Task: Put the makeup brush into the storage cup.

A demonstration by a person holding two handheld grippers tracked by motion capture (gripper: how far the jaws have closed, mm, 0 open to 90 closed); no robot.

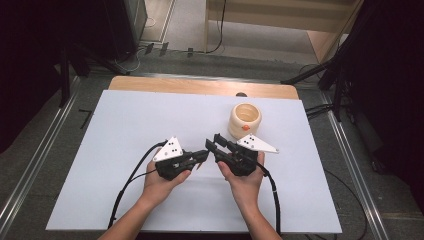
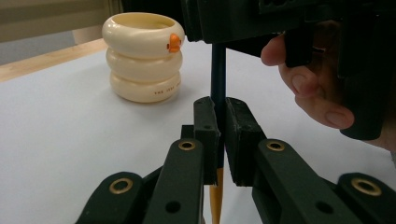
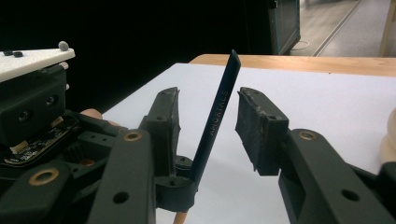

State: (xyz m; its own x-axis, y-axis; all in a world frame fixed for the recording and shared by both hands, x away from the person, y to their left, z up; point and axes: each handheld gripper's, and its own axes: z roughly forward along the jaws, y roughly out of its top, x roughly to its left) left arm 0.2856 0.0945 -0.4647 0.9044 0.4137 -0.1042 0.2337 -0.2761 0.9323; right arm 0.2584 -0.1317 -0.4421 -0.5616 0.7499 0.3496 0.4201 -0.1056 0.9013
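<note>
the left tongs (image 2: 218, 140) are pinching a dark blue pencil (image 2: 217, 74) low on its shaft, holding it roughly upright above the white surface (image 1: 125, 130), with the bare wood end poking out below the pads. in the right gripper view the same pencil (image 3: 215, 121) stands between the right tongs (image 3: 208, 126), which are spread wide on either side of it and touch nothing; the printed lettering on the shaft faces that camera. from above, both grippers sit close together near the middle of the surface, the left tongs (image 1: 200, 157) pointing toward the right tongs (image 1: 216, 142), and a cream ringed cup with an orange duck bill (image 1: 245, 120) stands just beyond the right hand (image 1: 245, 177), apart from both tools. this looks like a handover, or a two-point grip being set up, with the cup the likely place for the pencil. the main risk is the transfer itself: the pencil leans a little, so if the right pads close off-centre they could lever it in the left grip and twist it askew. letting go on the left before the right is firm would drop it, and a round shaft would roll across the surface. swinging toward the cup with a long free end could also knock the cup over.
</note>
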